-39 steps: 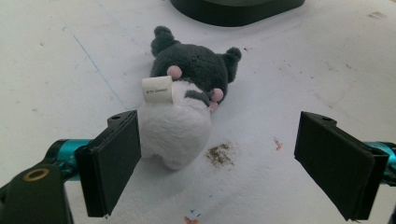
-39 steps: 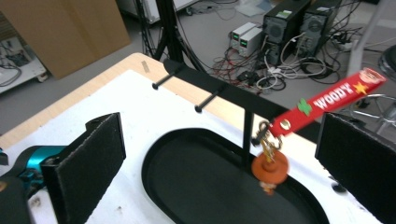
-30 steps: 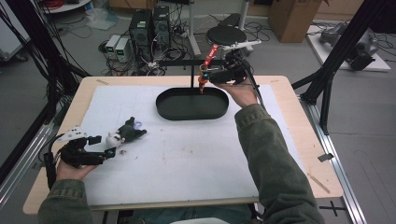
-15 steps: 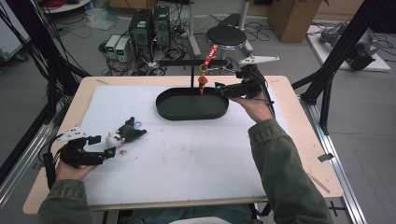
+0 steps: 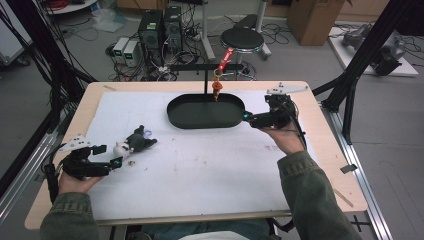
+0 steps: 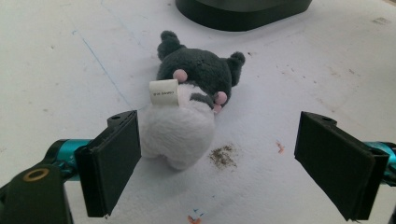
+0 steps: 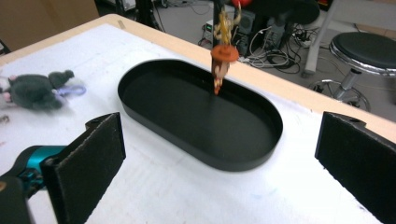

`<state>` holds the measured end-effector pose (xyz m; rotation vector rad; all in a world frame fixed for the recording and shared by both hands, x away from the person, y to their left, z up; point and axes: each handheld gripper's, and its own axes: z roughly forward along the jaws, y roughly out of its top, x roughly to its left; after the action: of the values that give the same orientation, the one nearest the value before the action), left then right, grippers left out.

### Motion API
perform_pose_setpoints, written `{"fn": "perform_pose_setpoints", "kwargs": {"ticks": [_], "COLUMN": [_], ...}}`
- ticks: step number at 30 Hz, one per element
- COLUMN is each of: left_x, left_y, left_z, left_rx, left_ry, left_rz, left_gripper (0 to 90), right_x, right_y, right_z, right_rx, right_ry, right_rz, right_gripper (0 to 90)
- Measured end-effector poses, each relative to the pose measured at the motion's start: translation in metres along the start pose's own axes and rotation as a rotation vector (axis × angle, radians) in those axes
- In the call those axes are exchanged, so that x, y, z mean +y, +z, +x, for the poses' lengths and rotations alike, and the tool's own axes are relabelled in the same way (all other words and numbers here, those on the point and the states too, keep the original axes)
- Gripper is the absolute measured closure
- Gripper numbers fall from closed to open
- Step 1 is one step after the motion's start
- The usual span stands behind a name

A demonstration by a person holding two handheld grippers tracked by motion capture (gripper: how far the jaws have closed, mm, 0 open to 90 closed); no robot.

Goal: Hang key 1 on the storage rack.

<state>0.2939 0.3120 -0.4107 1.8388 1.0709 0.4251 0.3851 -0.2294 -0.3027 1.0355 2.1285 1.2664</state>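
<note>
My left gripper point(image 5: 114, 162) low at 8 o'clock on worktop point(image 5: 320, 165), jaws apart, nothing between pads. Plush toy point(image 6: 189, 105) lies just ahead of jaws on white mat point(image 5: 200, 165), dark head away from me, white body with tag nearest; left pad close beside it, not pressing. My right gripper point(image 5: 248, 118) at 2 o'clock, at right end of black oval tray point(image 5: 206, 111), jaws wide apart, empty. Small orange figure point(image 7: 222, 60) hangs over tray's far rim.
</note>
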Motion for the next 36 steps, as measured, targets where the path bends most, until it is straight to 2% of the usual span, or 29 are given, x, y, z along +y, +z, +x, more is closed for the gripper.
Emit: {"fn": "perform_pose_setpoints", "kwargs": {"ticks": [2, 8, 12, 16, 22, 32, 36], "left_x": [0.0, 0.0, 0.0, 0.0, 0.0, 0.0, 0.0], "left_y": [0.0, 0.0, 0.0, -0.001, -0.001, -0.002, -0.002], "left_z": [0.0, 0.0, -0.001, 0.0, -0.001, 0.0, -0.001], "left_rx": [0.001, 0.004, 0.008, 0.014, 0.013, 0.032, 0.031], "left_ry": [0.001, 0.001, 0.002, 0.001, 0.001, -0.001, 0.0], "left_rz": [0.001, 0.002, 0.003, -0.005, -0.006, -0.017, -0.014], "left_gripper": [14.8, 14.8, 14.8, 14.8, 14.8, 14.6, 14.6], "right_x": [-0.012, -0.045, -0.061, -0.075, -0.095, -0.118, -0.129], "right_y": [-0.003, -0.007, -0.009, -0.015, -0.025, -0.039, -0.042], "right_z": [-0.001, -0.006, -0.013, -0.019, -0.028, -0.041, -0.043], "right_rx": [0.002, -0.007, -0.017, -0.014, -0.016, -0.045, -0.054], "right_ry": [0.011, 0.052, 0.083, 0.1, 0.083, 0.113, 0.11], "right_rz": [-0.019, -0.032, -0.018, -0.034, -0.056, -0.078, -0.083], "right_gripper": [0.5, 0.5, 0.5, 0.5, 0.5, 0.5, 0.5]}}
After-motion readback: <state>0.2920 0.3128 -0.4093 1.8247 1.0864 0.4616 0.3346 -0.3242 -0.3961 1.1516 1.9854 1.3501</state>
